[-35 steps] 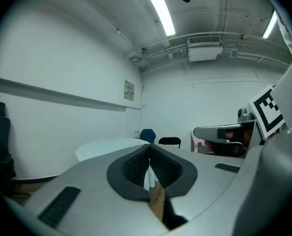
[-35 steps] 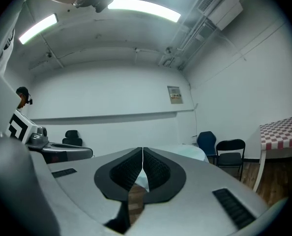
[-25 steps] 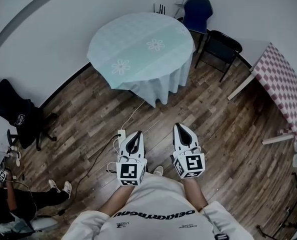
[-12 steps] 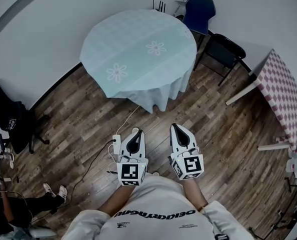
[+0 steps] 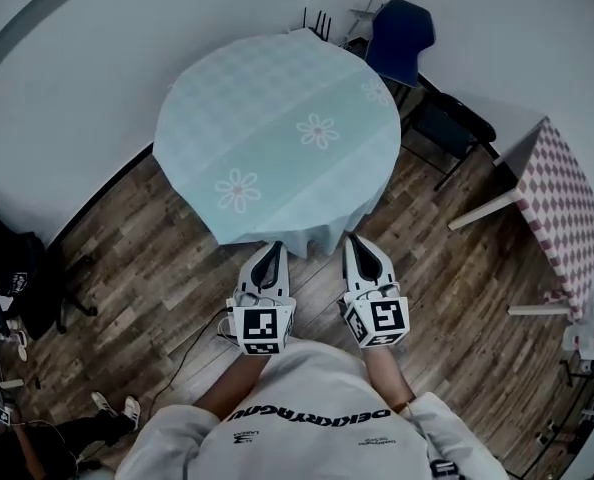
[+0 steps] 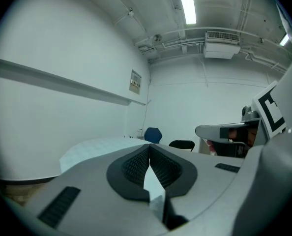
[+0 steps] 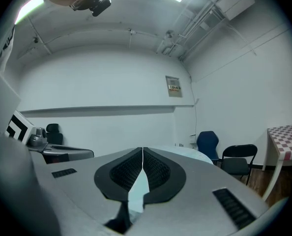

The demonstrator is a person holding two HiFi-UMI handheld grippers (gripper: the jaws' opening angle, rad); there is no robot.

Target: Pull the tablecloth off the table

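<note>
Mint-green tablecloth is still lying flat over the whole round table, two daisy prints up top and the hem hanging all the way round, so nothing's been pulled yet. What changed in the last second is me. I've walked in, and the strip of wooden floor that used to sit between my tips and the cloth is gone from the head view. Now the left gripper and right gripper both sit right at the near hanging hem in the middle of the frame. Can't tell if the tips actually touch it. Both were pressed together the whole way in and still are. In the left gripper view and the right gripper view the pads meet with nothing pinched, just pale cloth showing through the slit lower down. So my read is the approach is basically done, and the next thing is to spread the jaws and bite the hem. As for writing, my white shirt has a line of dark block letters, upside down to the camera, and I won't guess the spelling. Each marker cube only carries black-and-white squares. There's a little wall sign, too small to read.
</note>
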